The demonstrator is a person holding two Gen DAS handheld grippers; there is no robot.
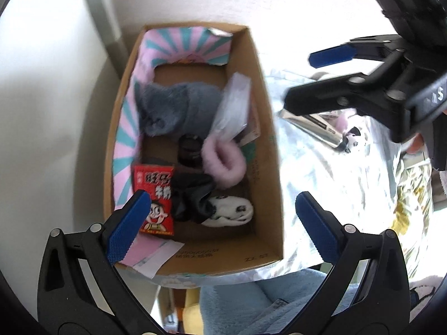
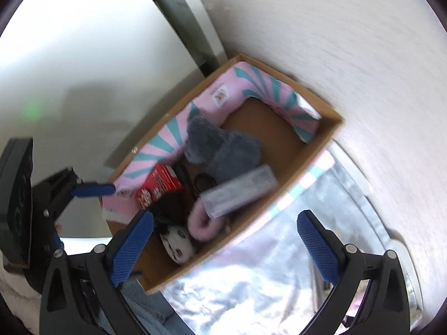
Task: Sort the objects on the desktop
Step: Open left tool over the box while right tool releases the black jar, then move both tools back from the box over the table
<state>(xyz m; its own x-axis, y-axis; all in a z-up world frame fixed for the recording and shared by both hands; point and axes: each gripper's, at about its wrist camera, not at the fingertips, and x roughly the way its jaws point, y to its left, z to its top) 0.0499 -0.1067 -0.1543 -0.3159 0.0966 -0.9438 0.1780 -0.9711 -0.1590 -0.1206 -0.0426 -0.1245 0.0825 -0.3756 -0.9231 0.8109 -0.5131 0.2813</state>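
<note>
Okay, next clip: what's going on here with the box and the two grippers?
A person is sorting small items into a cardboard box. It already holds a red snack packet, a pink fuzzy scrunchie, grey plush and a clear packet. The left hand-held gripper and right hand-held gripper are both open and empty above it.

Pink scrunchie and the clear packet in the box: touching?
Touching. In the right wrist view the clear packet lies across the top of the pink scrunchie, overlapping it with no gap; the left wrist view agrees.

Open tongs (image 1: 220, 229), filled cardboard box (image 1: 268, 167)
</note>
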